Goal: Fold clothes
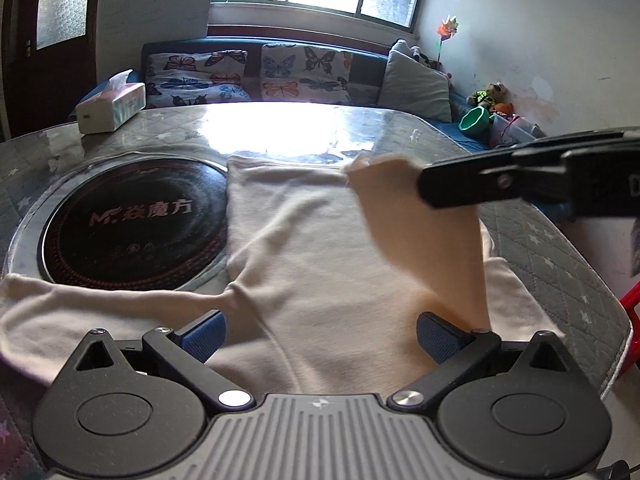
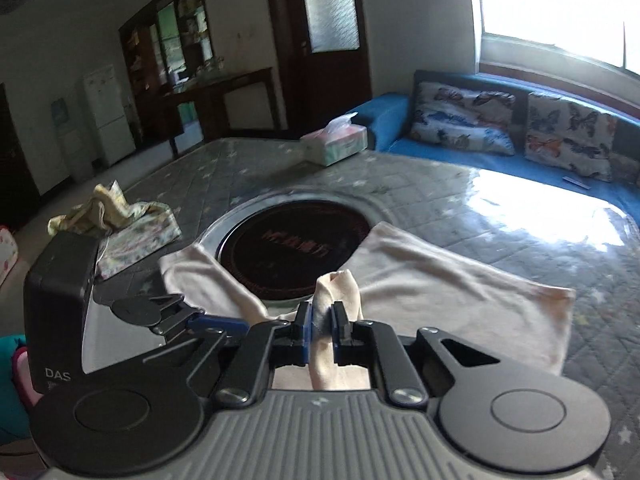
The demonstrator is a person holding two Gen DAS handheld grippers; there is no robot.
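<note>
A cream long-sleeved garment point(image 1: 304, 240) lies spread on the quilted table, partly over a round black cooktop point(image 1: 132, 220). My left gripper point(image 1: 320, 336) is open, low over the garment's near part, with nothing between its blue pads. My right gripper point(image 2: 322, 328) is shut on a bunched sleeve point(image 2: 336, 292) of the garment and holds it lifted above the cloth. In the left wrist view the right gripper point(image 1: 430, 184) comes in from the right with the lifted sleeve point(image 1: 424, 232) hanging from it. The other sleeve point(image 1: 80, 304) lies flat at the left.
A tissue box point(image 1: 110, 108) stands at the table's far left corner. A pile of patterned folded clothes point(image 2: 128, 232) sits on the table's left side in the right wrist view. A blue sofa with butterfly cushions point(image 1: 240, 76) runs behind the table. A green cup point(image 1: 476, 122) sits at the right.
</note>
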